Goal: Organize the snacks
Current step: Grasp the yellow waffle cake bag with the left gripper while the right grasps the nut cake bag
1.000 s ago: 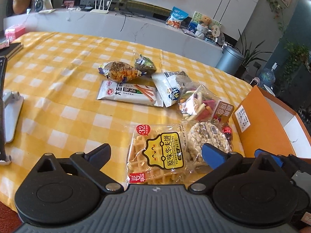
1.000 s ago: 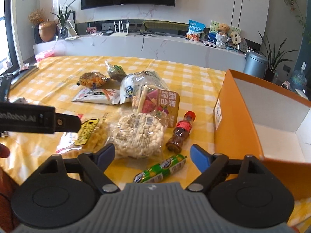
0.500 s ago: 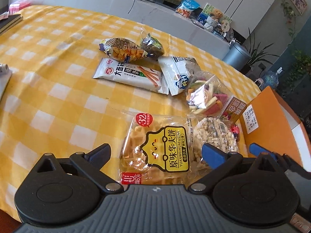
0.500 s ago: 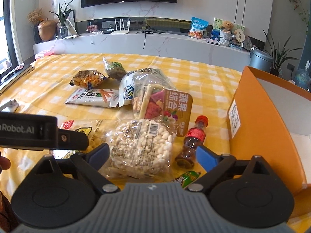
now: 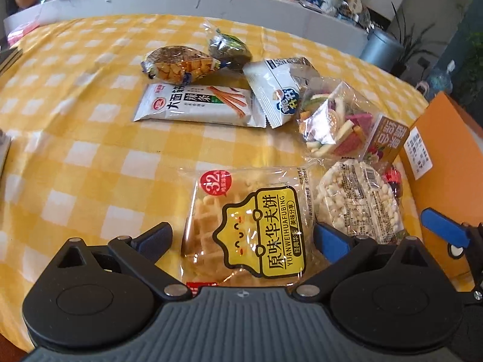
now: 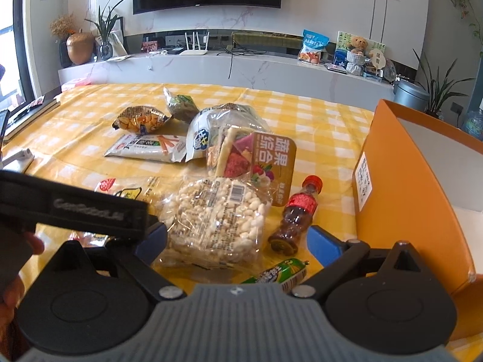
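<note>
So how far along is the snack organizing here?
Barely begun. Done: nothing; what shows of the orange cardboard box is bare. In hand: open left hand-held gripper straddles the yellow-labelled waffle pack; open right hand-held gripper frames the clear puffed-rice bag. Left: every snack.

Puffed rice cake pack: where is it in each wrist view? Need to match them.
Left wrist: puffed rice cake pack, lower right, beside the waffle pack.
Right wrist: pack at centre, between the open jaws.
Shared landmark: orange box, at the right edge in both.
</note>
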A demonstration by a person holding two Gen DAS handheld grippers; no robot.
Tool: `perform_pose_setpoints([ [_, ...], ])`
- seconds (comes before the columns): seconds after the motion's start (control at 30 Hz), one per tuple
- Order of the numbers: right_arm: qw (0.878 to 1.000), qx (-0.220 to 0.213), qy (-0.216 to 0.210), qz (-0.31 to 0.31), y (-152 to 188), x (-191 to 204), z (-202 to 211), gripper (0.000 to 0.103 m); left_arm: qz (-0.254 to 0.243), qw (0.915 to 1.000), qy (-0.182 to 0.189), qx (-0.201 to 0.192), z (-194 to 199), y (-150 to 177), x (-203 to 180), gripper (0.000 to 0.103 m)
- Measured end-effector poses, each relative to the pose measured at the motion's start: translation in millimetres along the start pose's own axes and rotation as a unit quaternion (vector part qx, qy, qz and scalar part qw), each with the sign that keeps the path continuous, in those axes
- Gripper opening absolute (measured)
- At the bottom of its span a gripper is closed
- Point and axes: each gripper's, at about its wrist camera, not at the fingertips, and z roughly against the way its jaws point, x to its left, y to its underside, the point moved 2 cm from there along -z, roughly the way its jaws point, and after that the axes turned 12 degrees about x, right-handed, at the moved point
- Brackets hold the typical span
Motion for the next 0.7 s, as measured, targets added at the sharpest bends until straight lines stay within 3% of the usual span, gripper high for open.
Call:
perform_pose_setpoints([
  [0.37,1.000,0.006,-0.008,0.030,-4,15,-3,0.097,0.001,0.9999,-0.011,0.005,7,0,19,0.099],
  [0.7,0.999,0.019,-0.034,-0.010,-17,8,-19,0.096,0.032,0.9988,0.036,0.003,10,-2,34,0.101],
])
